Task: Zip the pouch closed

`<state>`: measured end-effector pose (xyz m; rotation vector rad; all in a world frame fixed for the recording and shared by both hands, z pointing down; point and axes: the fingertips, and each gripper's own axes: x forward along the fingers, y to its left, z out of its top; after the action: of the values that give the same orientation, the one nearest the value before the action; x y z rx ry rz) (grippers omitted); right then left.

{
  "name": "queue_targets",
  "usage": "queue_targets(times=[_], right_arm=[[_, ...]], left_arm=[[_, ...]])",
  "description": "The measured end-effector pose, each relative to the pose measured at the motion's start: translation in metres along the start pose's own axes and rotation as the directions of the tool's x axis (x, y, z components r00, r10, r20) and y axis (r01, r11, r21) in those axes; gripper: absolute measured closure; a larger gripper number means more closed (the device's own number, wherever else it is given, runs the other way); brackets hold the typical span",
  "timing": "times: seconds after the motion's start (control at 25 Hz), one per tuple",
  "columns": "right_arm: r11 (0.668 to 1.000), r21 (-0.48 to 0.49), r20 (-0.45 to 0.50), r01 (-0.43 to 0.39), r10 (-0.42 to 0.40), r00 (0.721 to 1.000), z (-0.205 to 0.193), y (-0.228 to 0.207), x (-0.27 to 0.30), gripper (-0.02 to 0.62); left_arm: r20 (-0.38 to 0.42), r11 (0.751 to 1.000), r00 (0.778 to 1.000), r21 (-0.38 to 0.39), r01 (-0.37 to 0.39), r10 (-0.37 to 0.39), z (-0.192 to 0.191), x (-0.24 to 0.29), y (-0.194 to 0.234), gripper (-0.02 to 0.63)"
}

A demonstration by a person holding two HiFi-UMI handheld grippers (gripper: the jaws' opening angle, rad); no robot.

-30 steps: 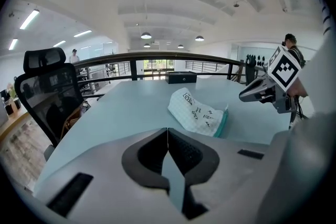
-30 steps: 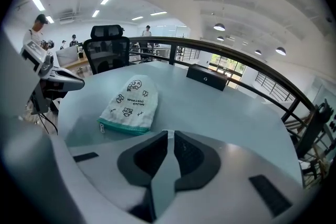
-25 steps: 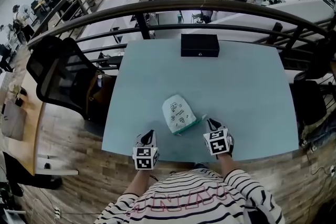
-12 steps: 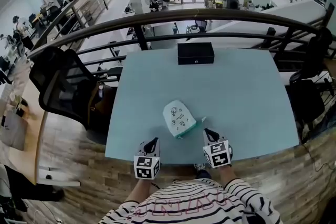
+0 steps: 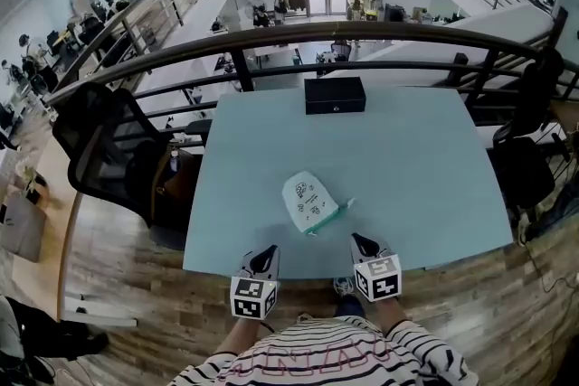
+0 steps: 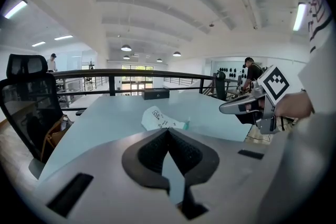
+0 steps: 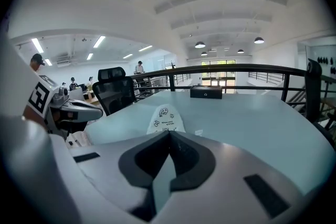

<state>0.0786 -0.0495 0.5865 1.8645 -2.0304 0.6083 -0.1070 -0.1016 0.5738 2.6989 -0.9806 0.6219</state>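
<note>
A small white pouch [image 5: 308, 200] with dark doodle prints and a teal edge lies flat on the pale blue table [image 5: 416, 158], near its front middle. It shows too in the left gripper view [image 6: 160, 118] and the right gripper view [image 7: 164, 119]. My left gripper [image 5: 269, 254] hovers at the table's front edge, left of the pouch, jaws shut and empty. The right gripper [image 5: 359, 242] sits at the front edge, right of the pouch, also shut with nothing held. Both are well short of the pouch.
A black box [image 5: 334, 95] stands at the table's far edge by a dark curved railing [image 5: 298, 36]. A black office chair [image 5: 104, 149] stands left of the table, with a brown bag [image 5: 170, 179] beside it. Wooden floor lies below the front edge.
Both grippers have drawn back from the pouch toward the person and off the table's front edge. The pouch stays where it lay.
</note>
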Motion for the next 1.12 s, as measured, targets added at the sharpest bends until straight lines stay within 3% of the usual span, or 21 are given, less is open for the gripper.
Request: queue_targets(times=[0.56, 1.12], right_arm=[[1.000, -0.020, 0.036, 0.024, -0.023, 0.999, -0.004, 0.024, -0.024, 0.569], [1.000, -0.020, 0.034, 0.018, -0.017, 0.999, -0.008, 0.037, -0.029, 0.569]], left_arm=[[0.064, 1.000, 0.998, 0.013, 0.009, -0.010, -0.005, -0.030, -0.006, 0.583], [0.075, 1.000, 0.997, 0.011, 0.029, -0.030, -0.010, -0.038, -0.009, 0.583]])
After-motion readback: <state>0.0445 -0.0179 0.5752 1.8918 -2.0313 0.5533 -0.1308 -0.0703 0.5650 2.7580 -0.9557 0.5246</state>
